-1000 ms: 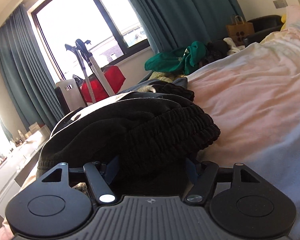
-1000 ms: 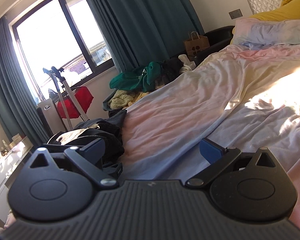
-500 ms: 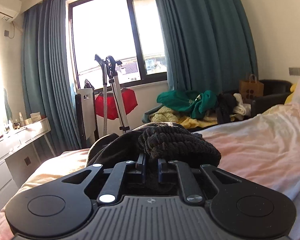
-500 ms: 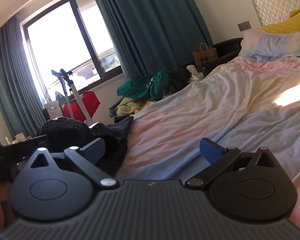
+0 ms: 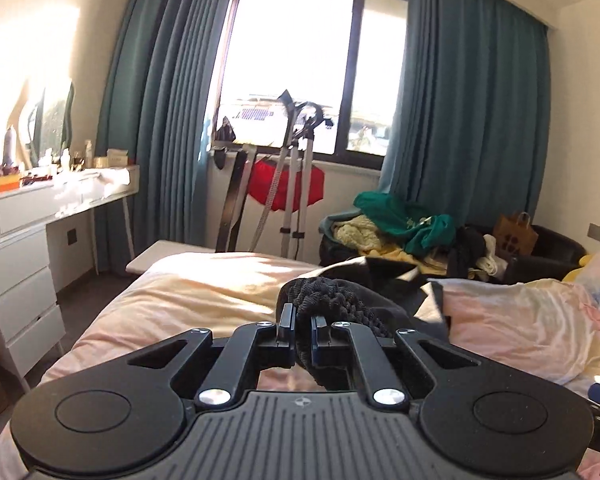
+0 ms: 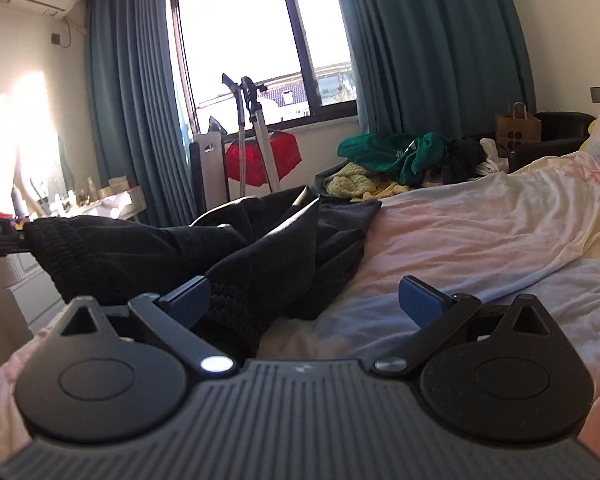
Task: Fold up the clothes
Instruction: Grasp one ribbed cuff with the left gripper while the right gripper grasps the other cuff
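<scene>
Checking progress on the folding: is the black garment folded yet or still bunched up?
Still bunched. The black garment lies crumpled on the bed, its elastic waistband pinched in the shut left gripper; the right gripper is open.

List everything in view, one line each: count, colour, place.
Trousers: one, black, on bed, waistband lifted.
Bed: one, pink-yellow sheet, foreground.
Clothes pile: one, green, yellow, black, beside bed.
Paper bag: one, brown, on black chair.
Curtains: two, teal, flanking window.
Steamer: one, red and grey, under window.
Desk: one, white, left wall.
Left tool: one, black, shut on waistband.
Right tool: one, black, open, beside trousers.
</scene>
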`<state>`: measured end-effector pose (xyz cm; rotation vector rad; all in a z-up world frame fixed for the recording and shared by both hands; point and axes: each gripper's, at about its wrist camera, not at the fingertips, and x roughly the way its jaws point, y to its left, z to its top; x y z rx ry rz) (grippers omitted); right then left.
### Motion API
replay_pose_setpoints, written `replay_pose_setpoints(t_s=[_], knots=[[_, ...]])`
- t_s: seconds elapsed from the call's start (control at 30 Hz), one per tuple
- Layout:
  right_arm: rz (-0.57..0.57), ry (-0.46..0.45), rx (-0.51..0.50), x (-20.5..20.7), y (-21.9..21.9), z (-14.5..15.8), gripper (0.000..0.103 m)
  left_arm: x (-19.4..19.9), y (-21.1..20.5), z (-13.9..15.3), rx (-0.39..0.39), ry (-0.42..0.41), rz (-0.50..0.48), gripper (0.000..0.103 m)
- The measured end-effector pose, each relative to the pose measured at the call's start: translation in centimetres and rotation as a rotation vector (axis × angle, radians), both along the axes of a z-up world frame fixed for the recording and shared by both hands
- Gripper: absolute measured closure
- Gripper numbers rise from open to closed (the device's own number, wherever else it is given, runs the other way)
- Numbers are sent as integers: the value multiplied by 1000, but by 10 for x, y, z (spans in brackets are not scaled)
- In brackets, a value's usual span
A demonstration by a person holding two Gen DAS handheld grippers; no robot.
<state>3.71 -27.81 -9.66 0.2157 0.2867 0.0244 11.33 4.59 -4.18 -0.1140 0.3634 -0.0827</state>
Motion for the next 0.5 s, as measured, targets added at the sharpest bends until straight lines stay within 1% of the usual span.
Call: replay_pose_setpoints(t_s=[0.03, 0.07, 0.1, 0.13, 0.2, 0.27, 0.3, 0.33, 0.37, 0.4, 0.43, 0.5], knots=[[22, 30, -3, 3, 6, -4, 8, 8, 11, -8, -7, 34, 1, 96], [48, 60, 7, 6, 11, -8, 11, 16, 23, -15, -14, 68, 1, 96], [74, 90, 16, 10, 17, -12, 18, 20, 33, -26, 6, 85, -10, 95], [99, 116, 23, 13, 22, -16, 23, 23, 43, -36, 30, 99, -22, 95], [127, 134, -16, 16, 37, -22, 25, 29, 49, -49, 61, 137, -20, 94], [134, 132, -68, 23, 49, -27, 25, 34, 52, -57, 19, 204, -3, 90], [142, 136, -84, 28, 52, -29, 28, 35, 55, -58, -2, 230, 0, 86], [149, 141, -93, 33, 55, -31, 31, 31, 56, -61, -30, 257, 0, 85], [157, 148, -102, 39, 57, -34, 32, 30, 55, -63, -67, 279, -5, 84], [163, 157, -109, 46, 60, -38, 33, 28, 58, -63, -92, 303, -4, 78], [165, 168, -118, 53, 63, -42, 33, 26, 61, -61, -115, 327, -3, 69], [156, 194, -124, 66, 66, -52, 33, 23, 68, -61, -147, 392, 2, 58]])
